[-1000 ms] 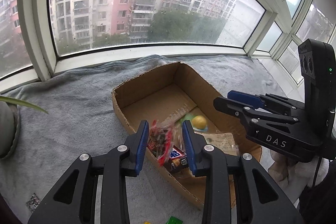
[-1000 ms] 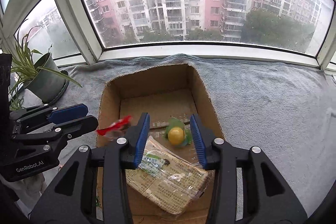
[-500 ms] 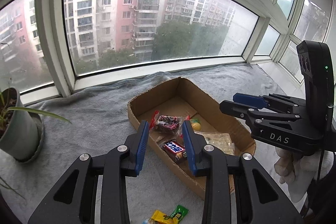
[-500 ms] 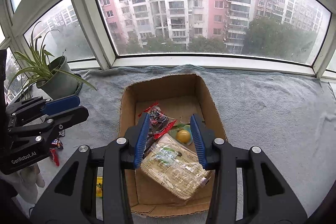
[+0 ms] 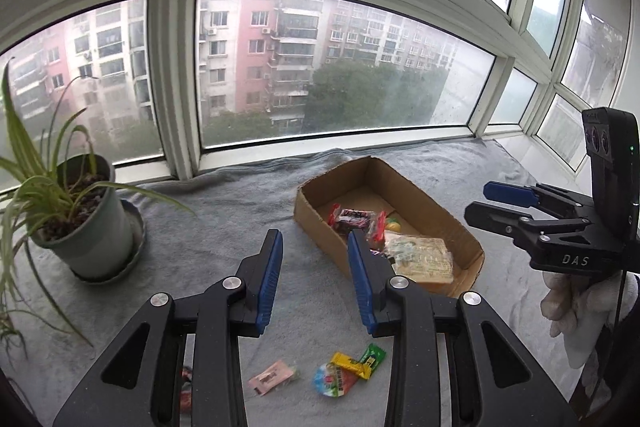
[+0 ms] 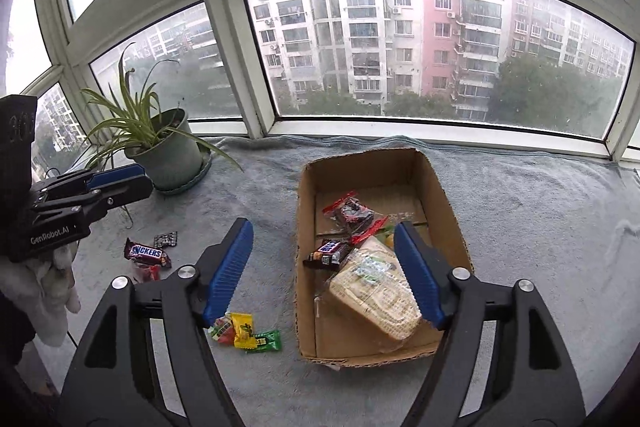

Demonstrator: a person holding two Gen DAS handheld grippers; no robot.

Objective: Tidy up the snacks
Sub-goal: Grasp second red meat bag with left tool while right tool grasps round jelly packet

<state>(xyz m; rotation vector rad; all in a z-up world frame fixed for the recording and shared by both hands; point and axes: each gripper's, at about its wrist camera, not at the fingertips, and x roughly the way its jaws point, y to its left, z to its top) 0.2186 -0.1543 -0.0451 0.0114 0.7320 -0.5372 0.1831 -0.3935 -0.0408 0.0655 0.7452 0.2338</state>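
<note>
A cardboard box (image 6: 448, 211) lies on a grey cloth. It holds a clear red-trimmed bag of dark sweets (image 6: 354, 213), a small Snickers bar (image 6: 330, 251), a flat cracker pack (image 6: 376, 297) and a yellow sweet (image 5: 394, 225). My left gripper (image 5: 314, 235) hangs back and left of the box, jaws opening with nothing between them. My right gripper (image 6: 323, 225) is above the box's near left edge; its jaws are opening wide, also with nothing between them. Loose on the cloth are a Snickers bar (image 6: 146, 251), yellow and green sweets (image 6: 244, 331) and a pink sachet (image 5: 272, 381).
A potted plant (image 6: 168, 151) in a saucer stands at the back left by the window. A small dark packet (image 6: 166, 239) and a red packet (image 6: 148, 271) lie near the loose Snickers bar. White-gloved hands (image 5: 576, 311) hold the grippers. Bare cloth stretches right of the box.
Both grippers drew back and up from the box. The red-trimmed bag, between the left jaws a second ago, now lies in the box. The right jaws spread much wider.
</note>
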